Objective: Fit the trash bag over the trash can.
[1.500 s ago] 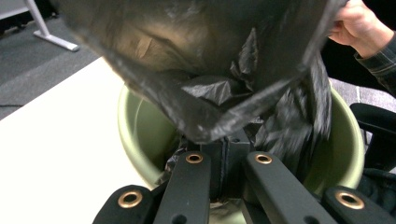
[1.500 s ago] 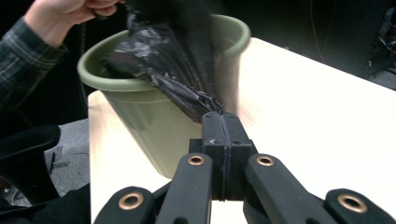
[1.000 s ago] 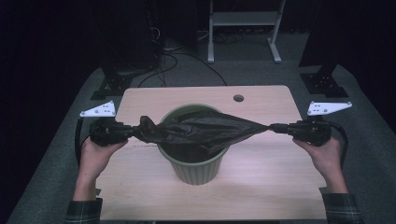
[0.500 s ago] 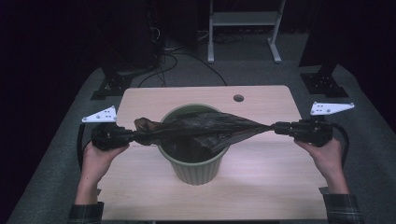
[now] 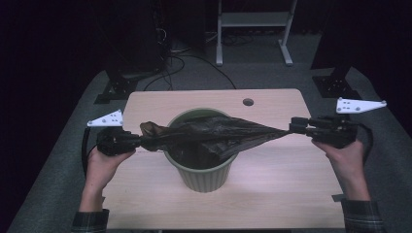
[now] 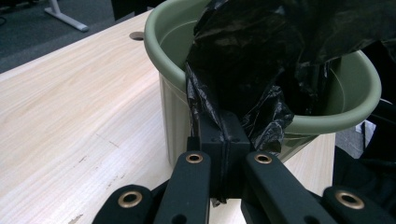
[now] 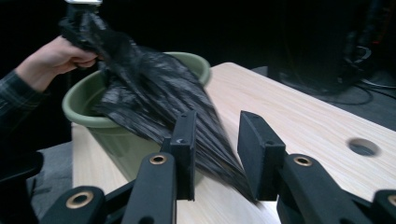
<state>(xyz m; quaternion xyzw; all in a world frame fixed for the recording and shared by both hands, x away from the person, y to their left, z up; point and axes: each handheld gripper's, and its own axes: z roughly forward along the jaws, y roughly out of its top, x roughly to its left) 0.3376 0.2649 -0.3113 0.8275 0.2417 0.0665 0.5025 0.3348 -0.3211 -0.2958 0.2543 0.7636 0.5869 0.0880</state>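
Wooden table (image 5: 145, 204) bears a green bin (image 5: 204, 172); left gripper (image 5: 138, 141) (at nine o'clock) clenches the black bag (image 5: 214, 136), while right gripper (image 5: 293, 127) at three has just been opening, bag between its parted jaws.

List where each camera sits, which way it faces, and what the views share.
High view: above the table, looking forward and down; both forearms, left gripper, right gripper.
Left gripper view: rides the left gripper, facing the green bin; jaws clamp the black bag.
Right gripper view: rides the right gripper, jaws just opening around the bag's end; other hand beyond.
Shared: bin, bag, table.
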